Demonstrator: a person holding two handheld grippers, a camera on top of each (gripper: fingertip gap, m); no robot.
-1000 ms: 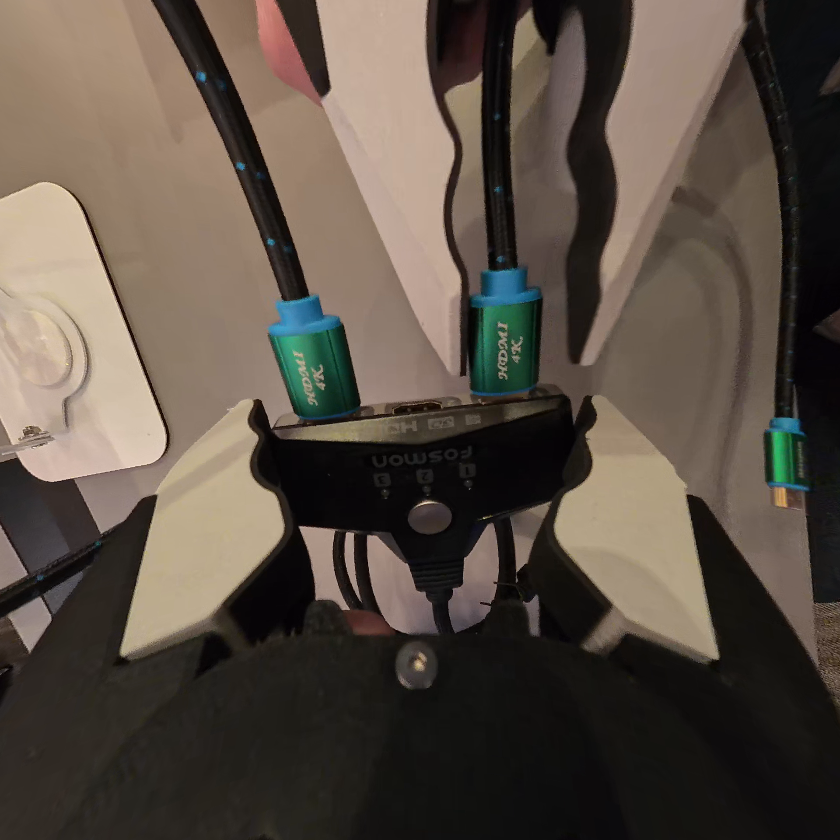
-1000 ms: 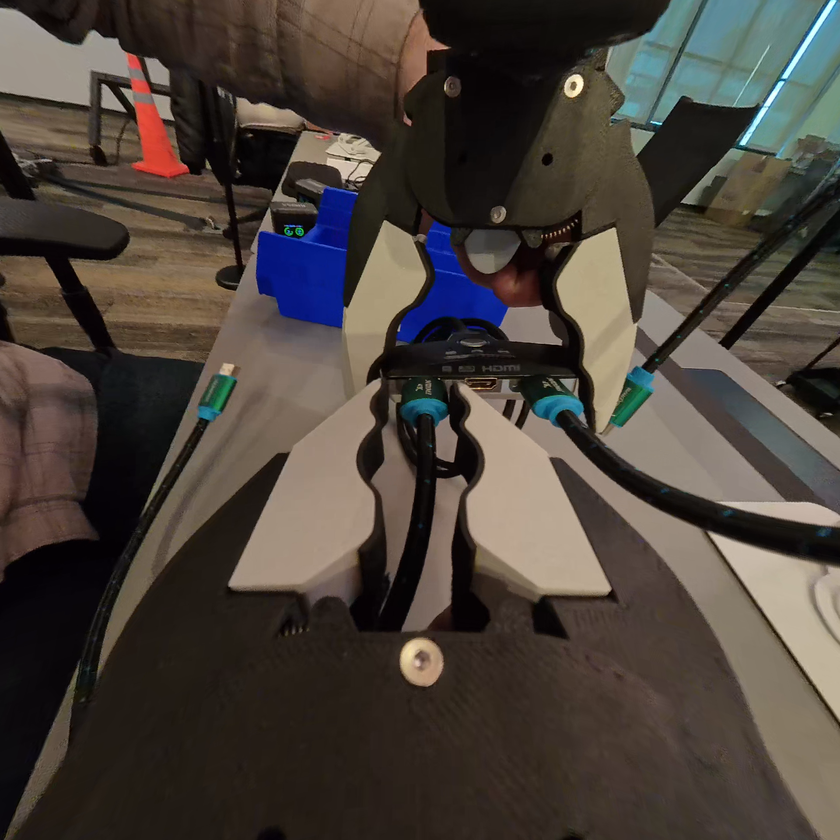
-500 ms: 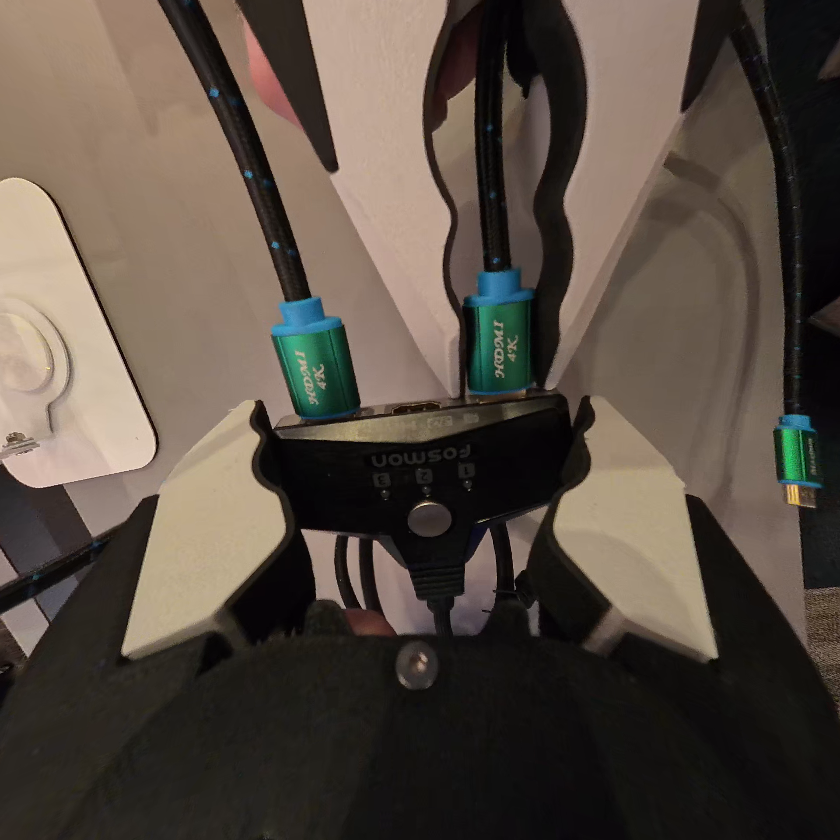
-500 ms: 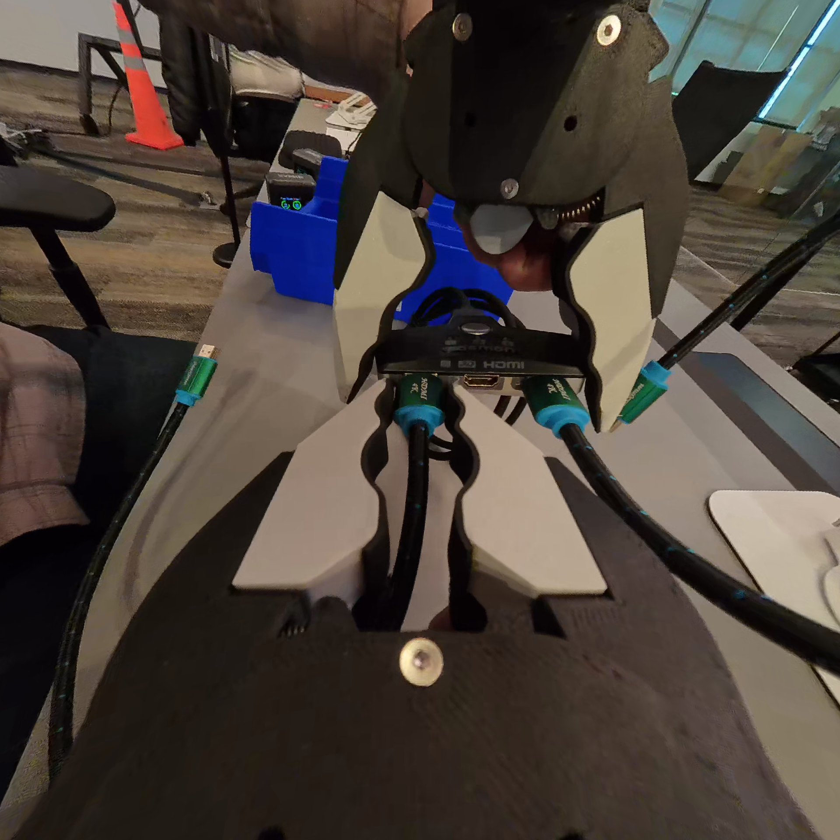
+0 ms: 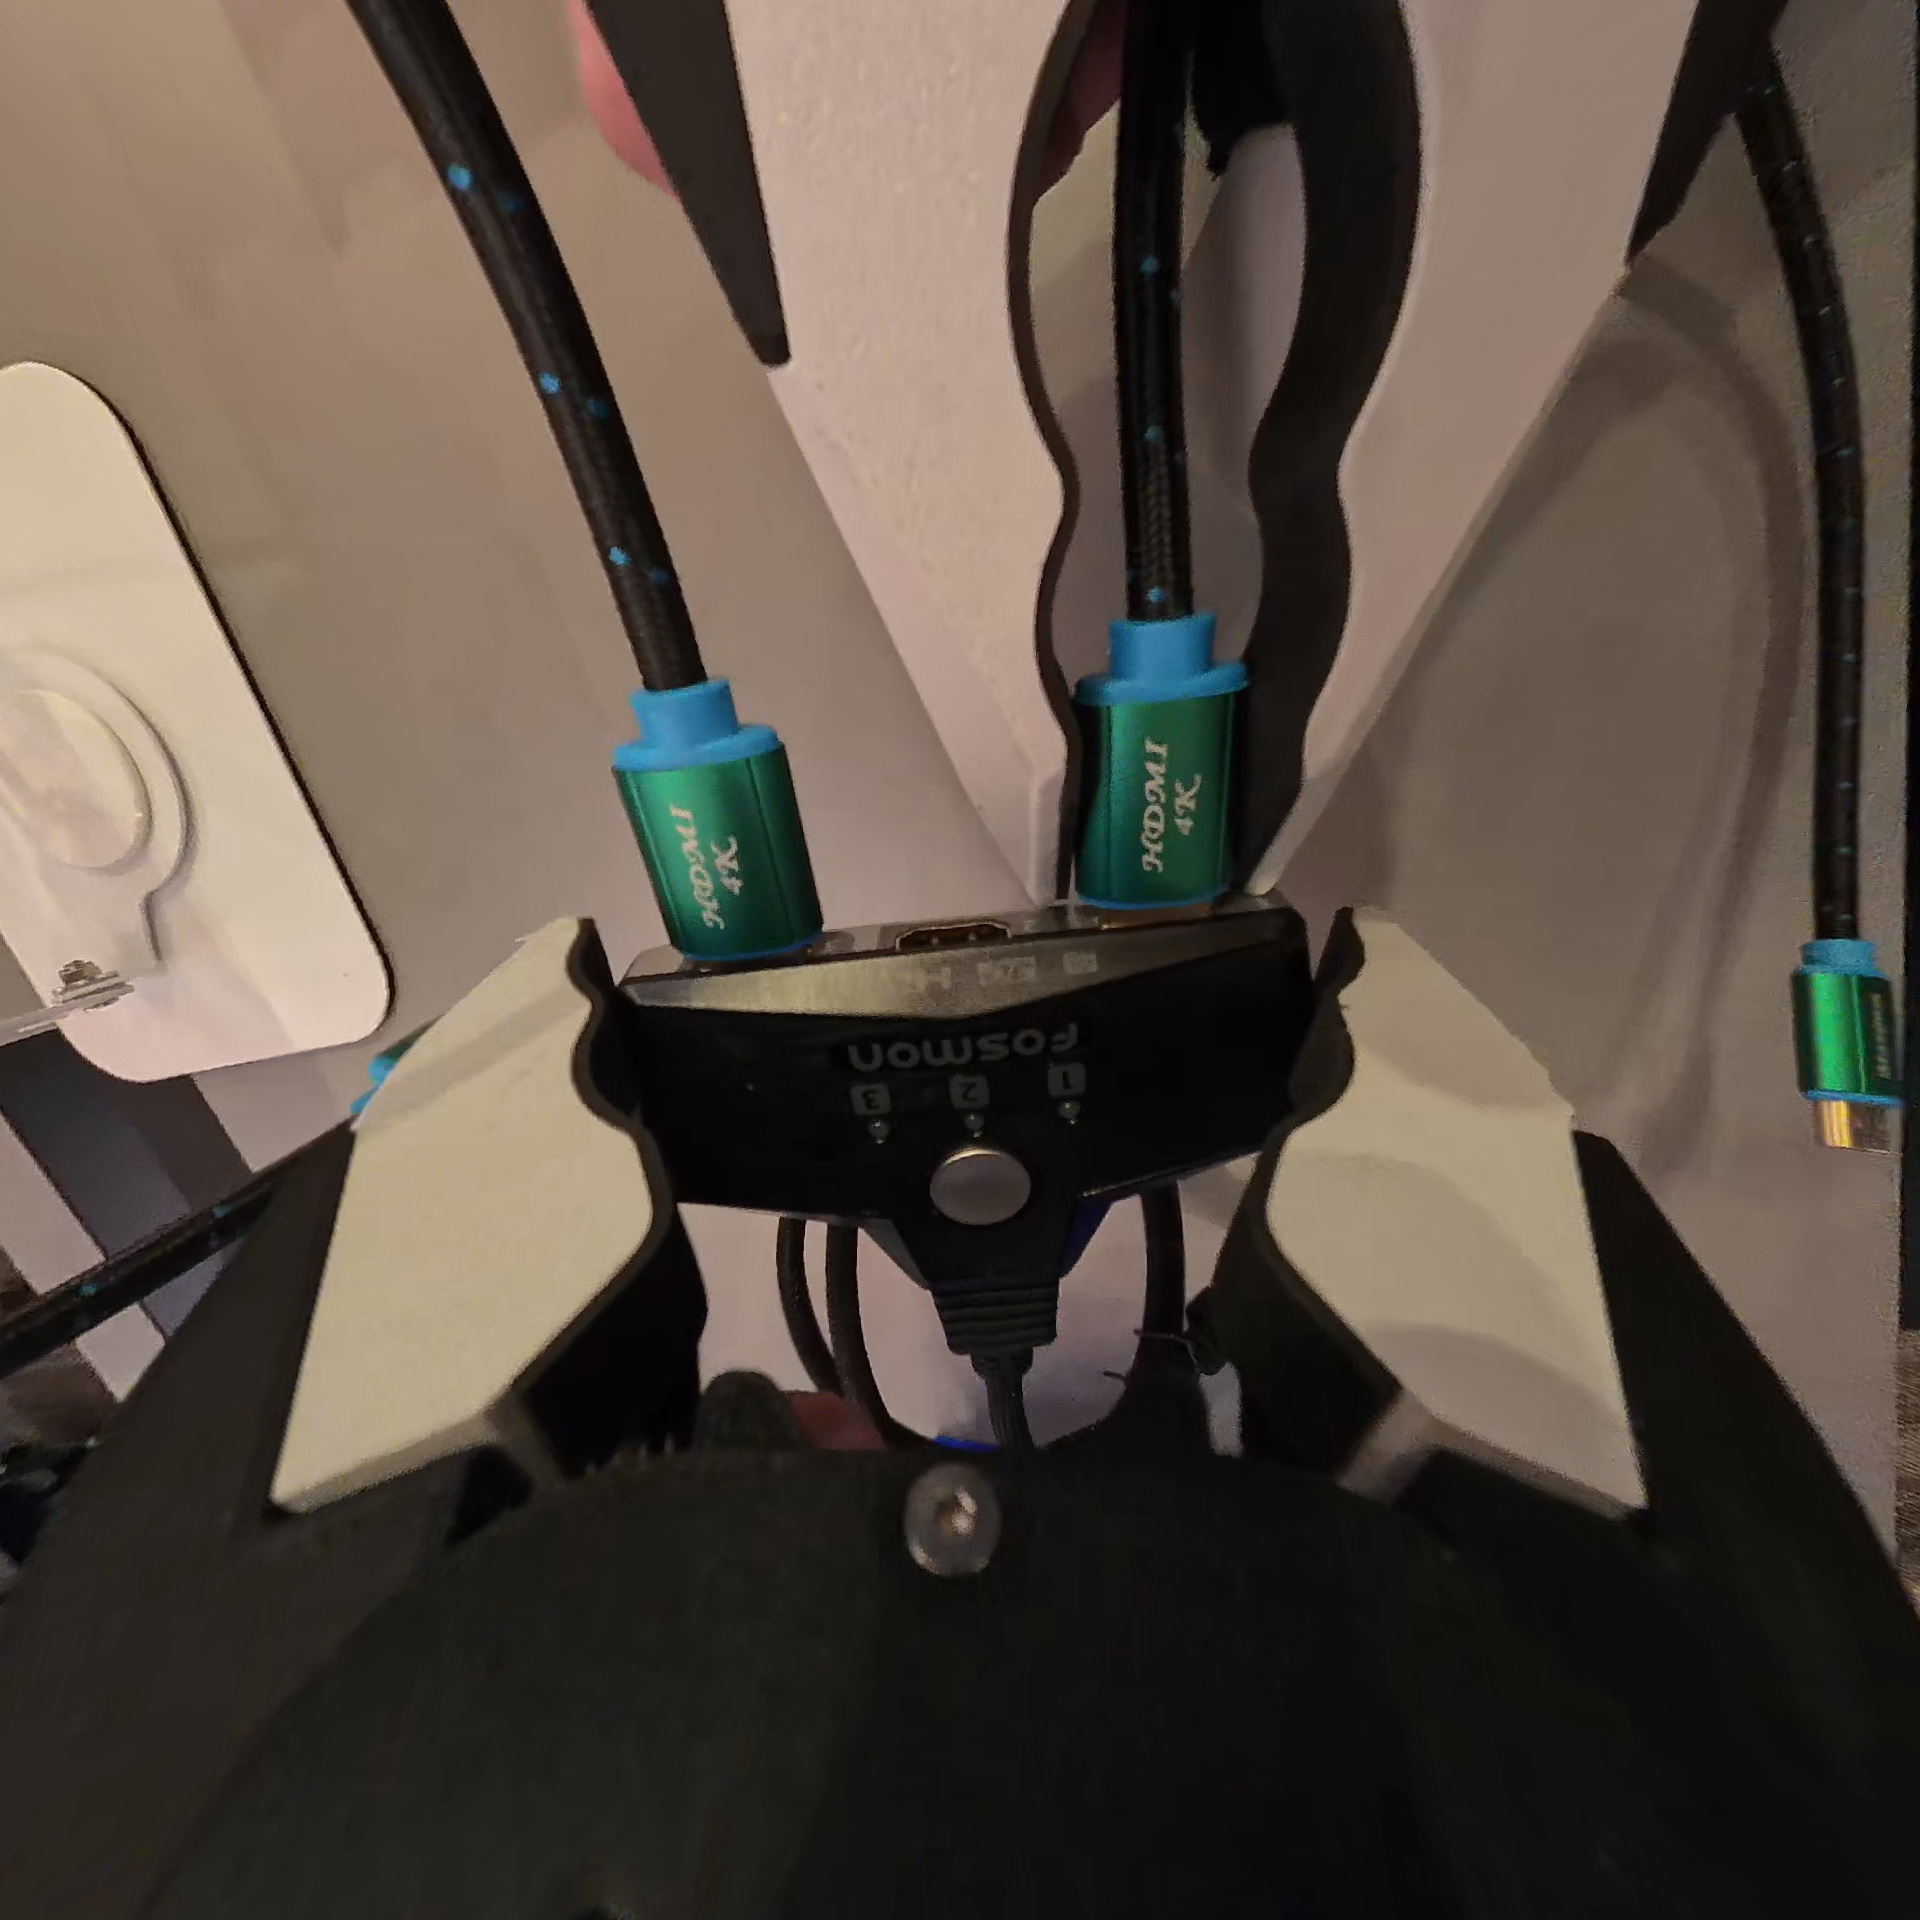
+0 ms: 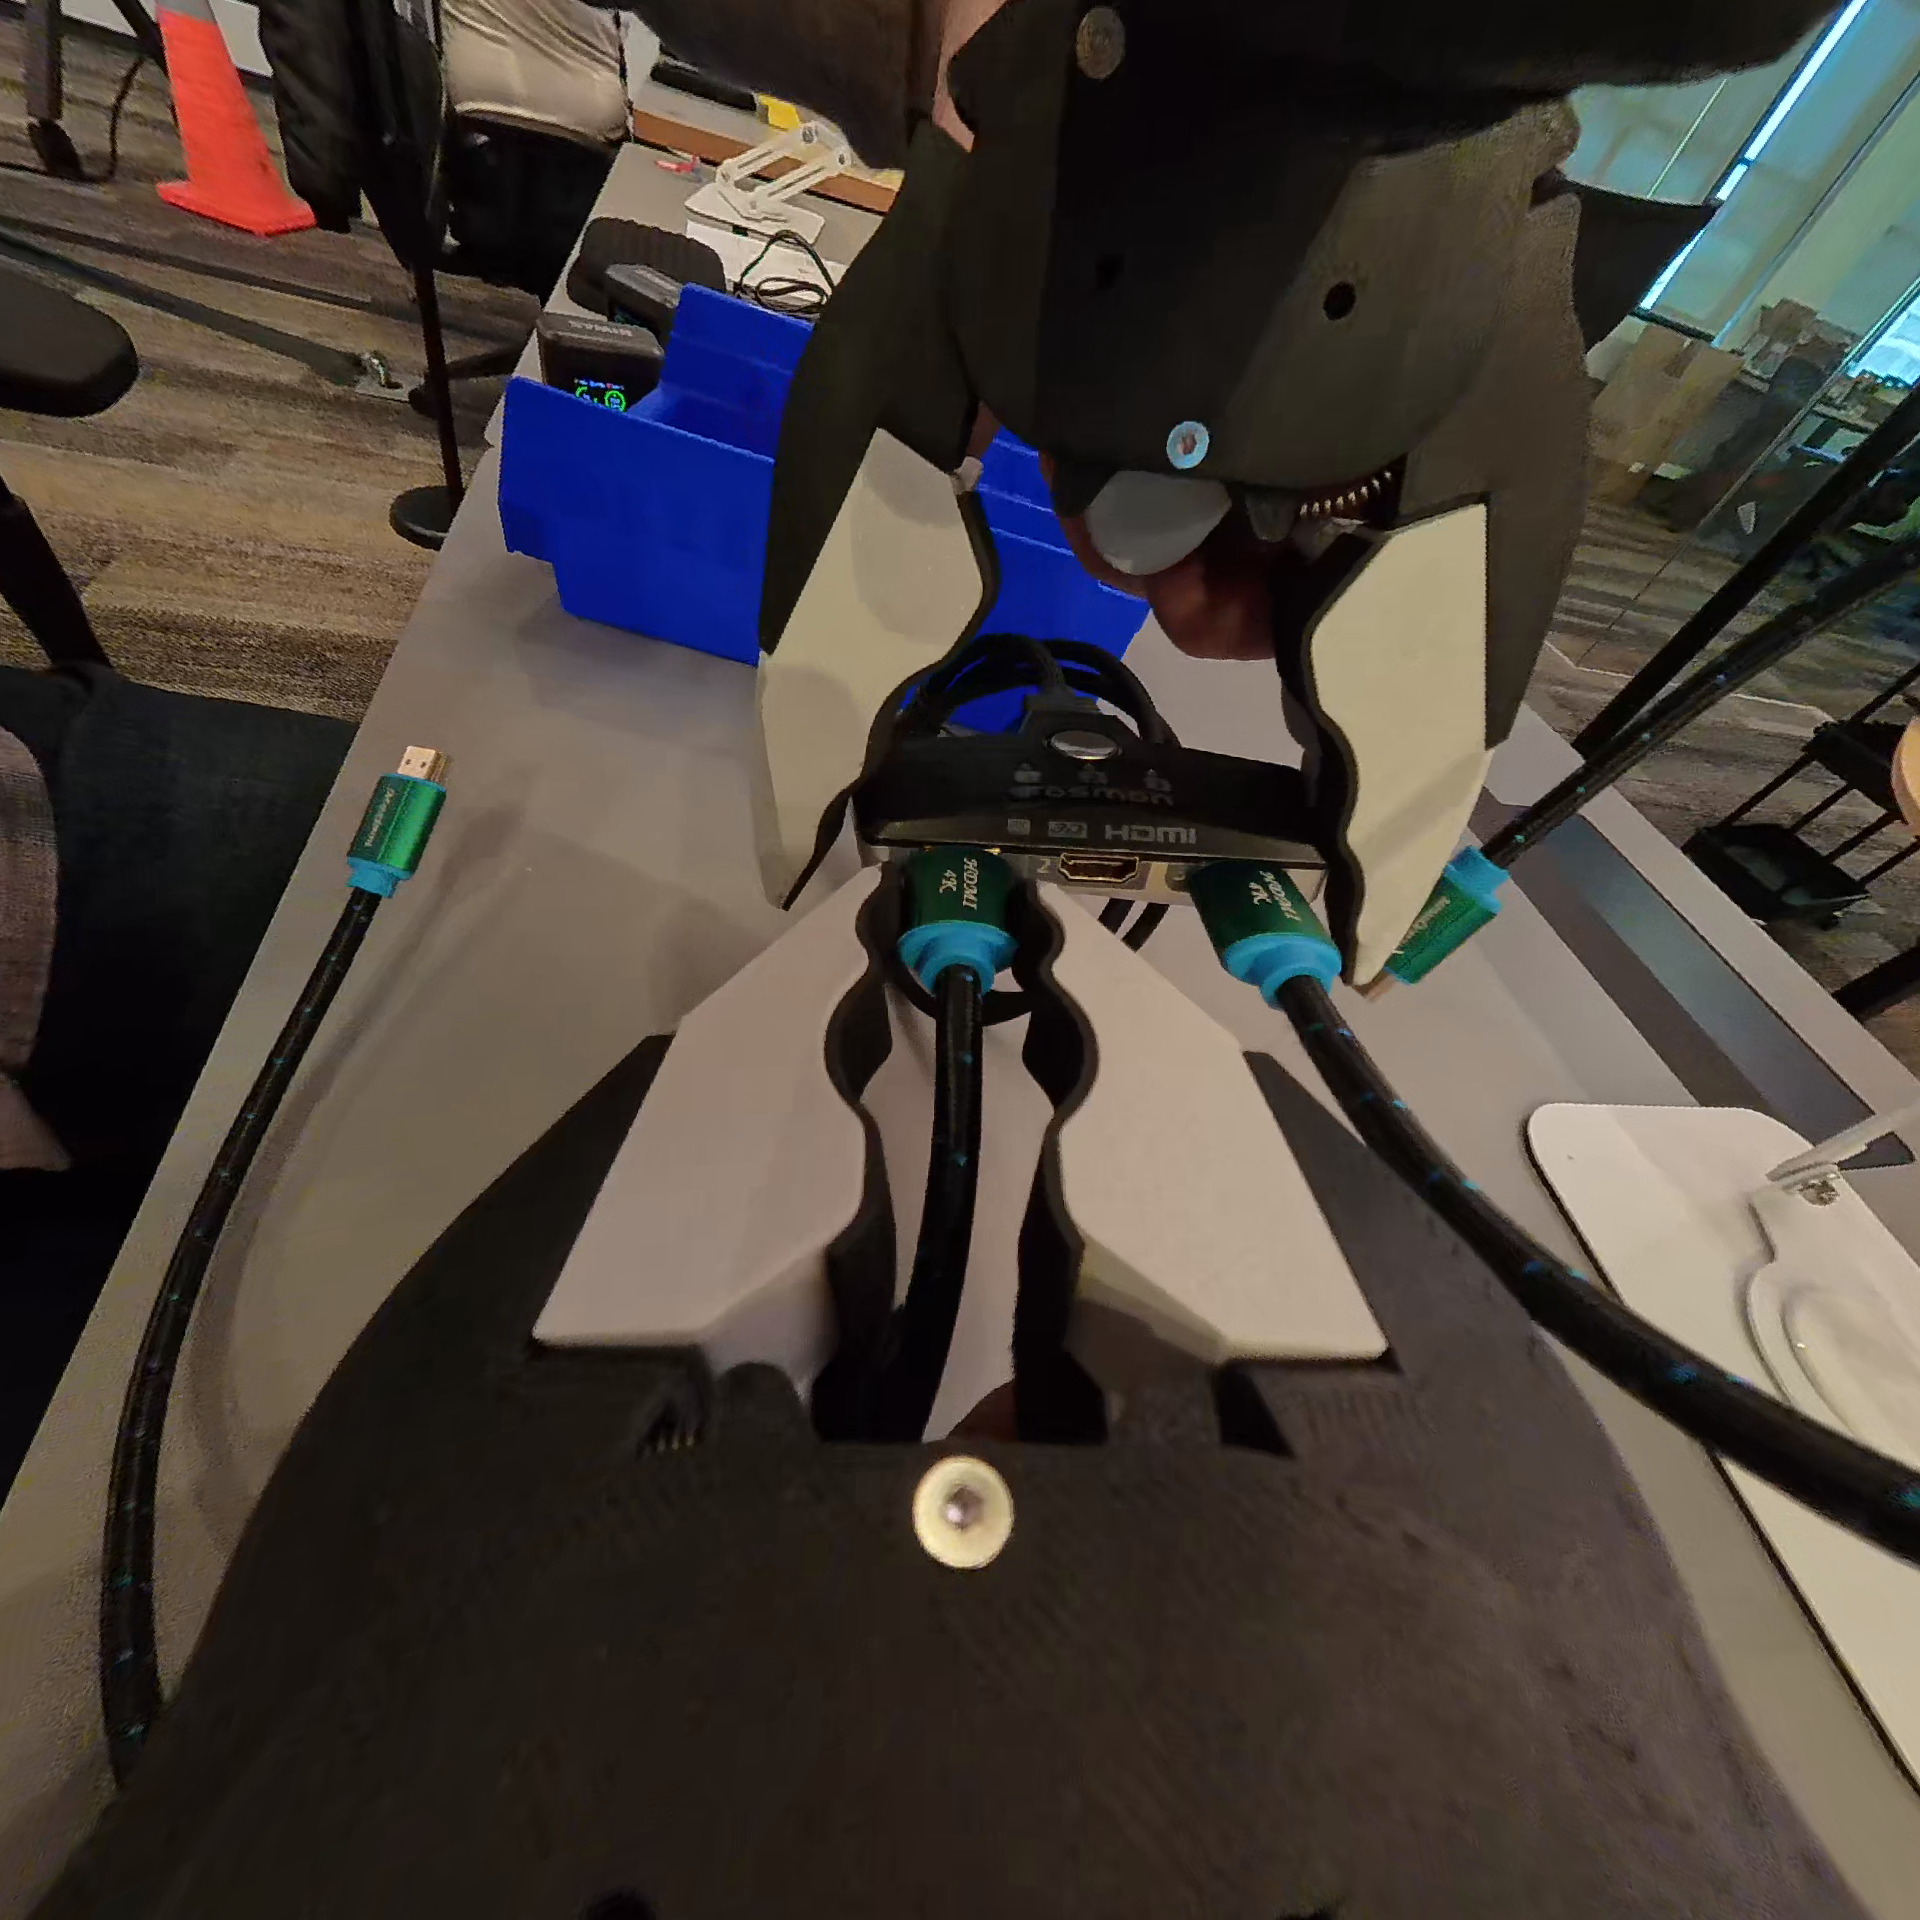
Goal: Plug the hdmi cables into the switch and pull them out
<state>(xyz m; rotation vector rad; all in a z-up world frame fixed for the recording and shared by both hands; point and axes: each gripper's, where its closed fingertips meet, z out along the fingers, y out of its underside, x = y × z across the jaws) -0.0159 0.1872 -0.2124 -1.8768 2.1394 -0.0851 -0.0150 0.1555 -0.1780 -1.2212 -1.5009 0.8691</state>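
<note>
My left gripper (image 5: pixel 961 997) is shut on the black HDMI switch (image 5: pixel 935 1101), pinching its two ends and holding it above the table. Two green HDMI plugs sit in its outer ports: one on the left (image 5: pixel 717 831), one on the right (image 5: pixel 1153 800). The middle port (image 5: pixel 951 933) is empty. My right gripper (image 6: pixel 956 904) faces the switch (image 6: pixel 1091 821) and is shut on the right-hand plug (image 6: pixel 951 883), with its cable running back between the fingers. The other plug (image 6: pixel 1262 904) hangs free of any grip.
A loose green plug (image 6: pixel 400 821) and its braided cable lie on the grey table (image 6: pixel 540 935) near its edge. Another plug end (image 6: pixel 1444 914) shows behind my left gripper's finger. A blue bin (image 6: pixel 644 520) stands behind the switch. A white plate (image 6: pixel 1683 1247) lies alongside. Only a small space, under 4 cm, lies between the two pairs of fingers.
My right gripper has moved in along the cable toward the switch, and its fingertips have narrowed from around the cable onto the green plug body. The left gripper and switch have stayed put.
</note>
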